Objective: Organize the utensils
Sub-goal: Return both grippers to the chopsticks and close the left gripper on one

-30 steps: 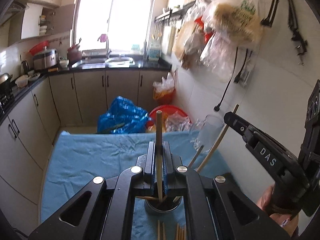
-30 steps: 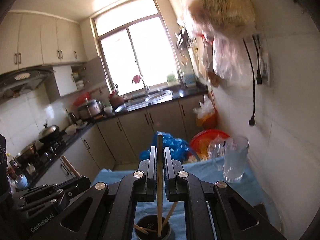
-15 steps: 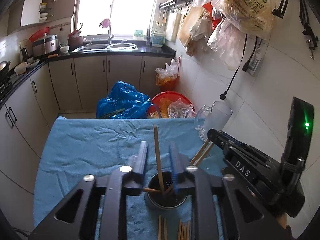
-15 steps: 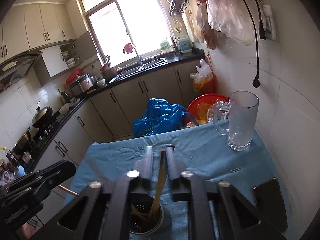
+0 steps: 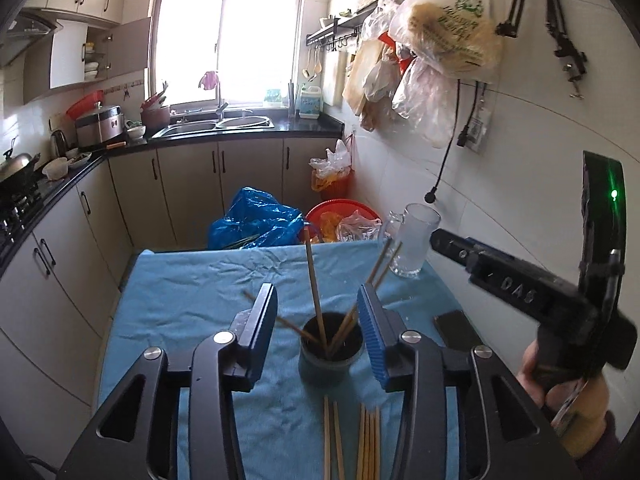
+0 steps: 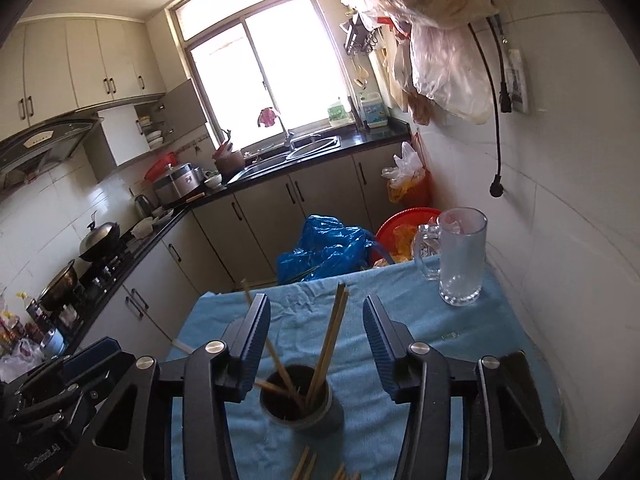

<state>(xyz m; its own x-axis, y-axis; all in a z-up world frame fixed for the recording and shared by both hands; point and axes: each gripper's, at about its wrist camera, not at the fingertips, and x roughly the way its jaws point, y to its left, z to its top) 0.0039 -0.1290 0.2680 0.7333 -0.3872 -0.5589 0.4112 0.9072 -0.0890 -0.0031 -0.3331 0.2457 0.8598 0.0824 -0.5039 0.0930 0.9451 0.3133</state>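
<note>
A dark round holder (image 5: 330,360) (image 6: 301,402) stands on the blue cloth (image 5: 192,292) with several wooden chopsticks (image 5: 314,288) (image 6: 332,340) leaning in it. More loose chopsticks (image 5: 366,440) lie on the cloth just in front of the holder. My left gripper (image 5: 318,312) hangs over the holder with its jaws opening; the chopsticks stand between the pads untouched. My right gripper (image 6: 316,320) is likewise above the holder, jaws opening, nothing pressed. The right gripper's body (image 5: 520,292) shows at the right of the left wrist view, held by a hand (image 5: 568,400).
A glass mug (image 6: 460,256) stands at the far right corner of the table. A dark phone (image 5: 456,328) lies on the cloth at the right. Beyond the far edge are a blue bag (image 5: 256,224) and a red basin (image 5: 340,216). The tiled wall runs close along the right.
Both grippers were shut on a chopstick held upright over the holder. Both have opened, and the chopsticks now stand free in the holder. Both views have pulled back a little.
</note>
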